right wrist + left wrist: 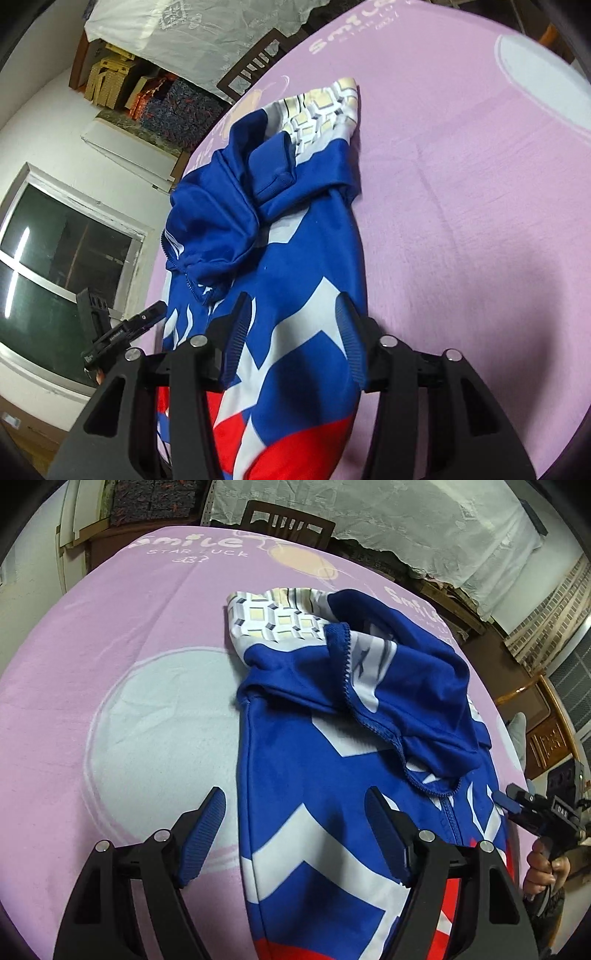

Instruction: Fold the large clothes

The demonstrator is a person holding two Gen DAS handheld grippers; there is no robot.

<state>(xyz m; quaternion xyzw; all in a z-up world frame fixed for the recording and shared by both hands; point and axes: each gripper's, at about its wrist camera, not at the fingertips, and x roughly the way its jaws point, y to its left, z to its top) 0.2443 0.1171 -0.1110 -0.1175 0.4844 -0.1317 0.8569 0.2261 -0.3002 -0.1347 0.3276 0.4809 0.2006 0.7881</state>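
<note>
Left wrist view: jacket (pixel 295 775) lies rumpled on pink tabletop (pixel 110 664).
Left gripper (pixel 295 823): jaws wide apart, straddling jacket's edge, gripping nothing.
Right gripper (pixel 291 332): jaws part-open over jacket, nothing clamped.

a pink blanket (pixel 110 646) printed with "smile star luck" (white lettering) covers the table. a dark wooden chair (pixel 288 520) stands at its far edge, below a white lace cloth (pixel 369 513). a dark window (pixel 62 251) sits in the white wall.
</note>
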